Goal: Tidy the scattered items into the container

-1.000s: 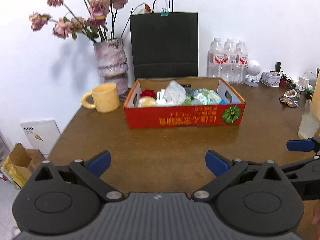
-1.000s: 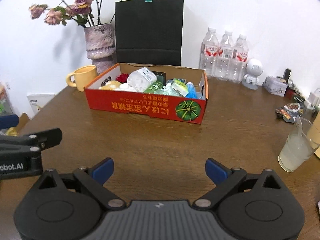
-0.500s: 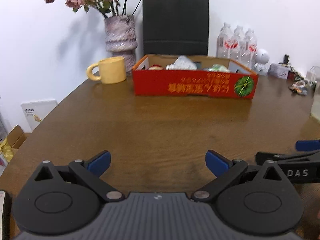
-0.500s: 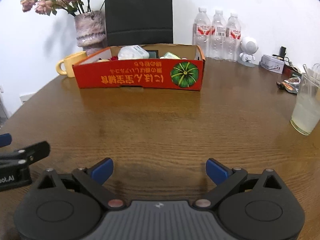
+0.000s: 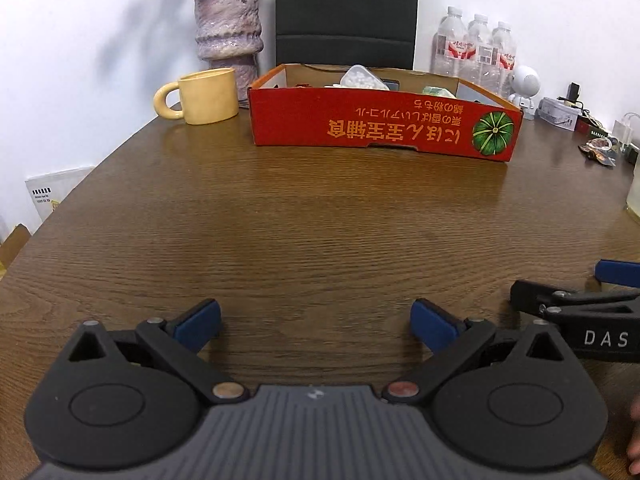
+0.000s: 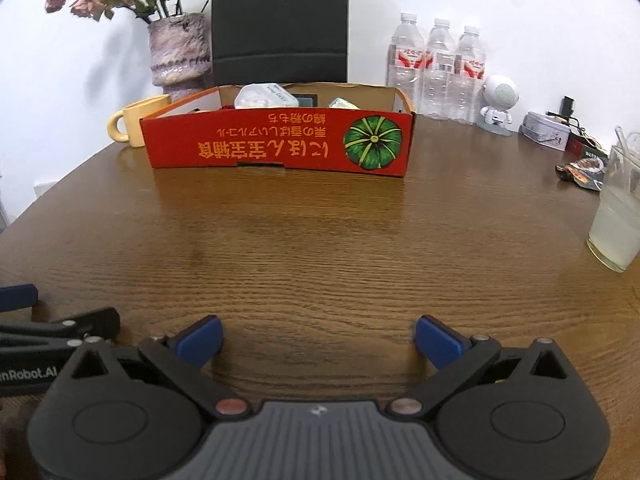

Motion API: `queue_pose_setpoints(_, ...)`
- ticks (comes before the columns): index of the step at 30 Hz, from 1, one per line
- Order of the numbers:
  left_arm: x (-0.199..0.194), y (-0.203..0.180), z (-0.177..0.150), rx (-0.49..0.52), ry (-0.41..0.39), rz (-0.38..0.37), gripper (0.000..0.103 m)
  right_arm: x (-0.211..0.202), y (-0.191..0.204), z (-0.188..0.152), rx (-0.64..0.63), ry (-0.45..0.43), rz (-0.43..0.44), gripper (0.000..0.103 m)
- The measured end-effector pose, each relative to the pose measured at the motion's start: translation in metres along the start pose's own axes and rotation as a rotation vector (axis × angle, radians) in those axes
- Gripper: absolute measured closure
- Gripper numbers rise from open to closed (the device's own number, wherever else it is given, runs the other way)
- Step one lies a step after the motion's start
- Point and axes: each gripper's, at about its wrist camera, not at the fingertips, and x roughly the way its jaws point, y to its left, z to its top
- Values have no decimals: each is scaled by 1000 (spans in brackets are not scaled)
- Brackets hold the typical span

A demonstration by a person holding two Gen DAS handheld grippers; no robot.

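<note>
A red cardboard box [image 5: 380, 130] with a green pumpkin print stands at the far middle of the brown table; it also shows in the right wrist view [image 6: 280, 144]. Several small items lie inside it, among them a white packet [image 5: 364, 78]. My left gripper [image 5: 316, 326] is open and empty, low over the table's near part, well short of the box. My right gripper [image 6: 318, 340] is open and empty, beside the left one. Each gripper shows at the other view's edge.
A yellow mug [image 5: 204, 96] and a purple vase [image 5: 228, 28] stand left of the box. A black paper bag [image 6: 280, 20] stands behind it. Water bottles [image 6: 436, 68], a white figure [image 6: 498, 104], a tin [image 6: 546, 132] and a glass of drink [image 6: 618, 216] are on the right.
Both grippers have dropped lower toward the table and pulled back level, so the box's inside is mostly hidden behind its front wall. Both stay open and empty.
</note>
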Motion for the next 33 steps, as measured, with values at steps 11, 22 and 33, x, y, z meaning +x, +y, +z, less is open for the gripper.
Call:
queue_pose_setpoints(11,-1,0,1,-12,0,5,0,2,1,4,-5,0,3,0)
queue_pose_setpoints(22,0,0,2,-11,1,5,0,3,2,5,-6,0,6,0)
queue_pose_setpoints(33,0,0,2,-10,2,6,0,3,0,5,-7,0,9,0)
